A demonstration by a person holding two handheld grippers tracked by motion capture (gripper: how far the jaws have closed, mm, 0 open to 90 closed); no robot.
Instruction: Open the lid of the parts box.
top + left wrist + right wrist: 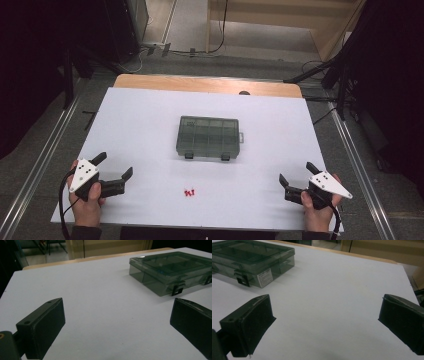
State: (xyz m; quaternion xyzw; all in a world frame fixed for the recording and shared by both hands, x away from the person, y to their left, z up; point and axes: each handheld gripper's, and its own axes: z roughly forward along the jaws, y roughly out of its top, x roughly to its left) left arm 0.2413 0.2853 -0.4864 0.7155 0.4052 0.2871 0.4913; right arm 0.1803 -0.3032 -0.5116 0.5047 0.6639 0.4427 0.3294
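Note:
A smoky clear compartment box [208, 137] lies shut in the middle of the white table top [150, 115], its two black latches facing me. It also sits at the upper right of the left gripper view [172, 271] and at the upper left of the right gripper view [252, 260]. A few small red pieces [189, 192] lie on the white surface in front of the box. My left gripper [115, 165] rests near the front left, jaws wide apart and empty [117, 322]. My right gripper [296, 174] rests near the front right, also open and empty [327, 322].
The white sheet covers a wooden table whose bare far edge [210, 84] shows behind it. Metal rails [45, 155] run along both sides on the floor. Dark stands and cables [335, 75] stand at the back right.

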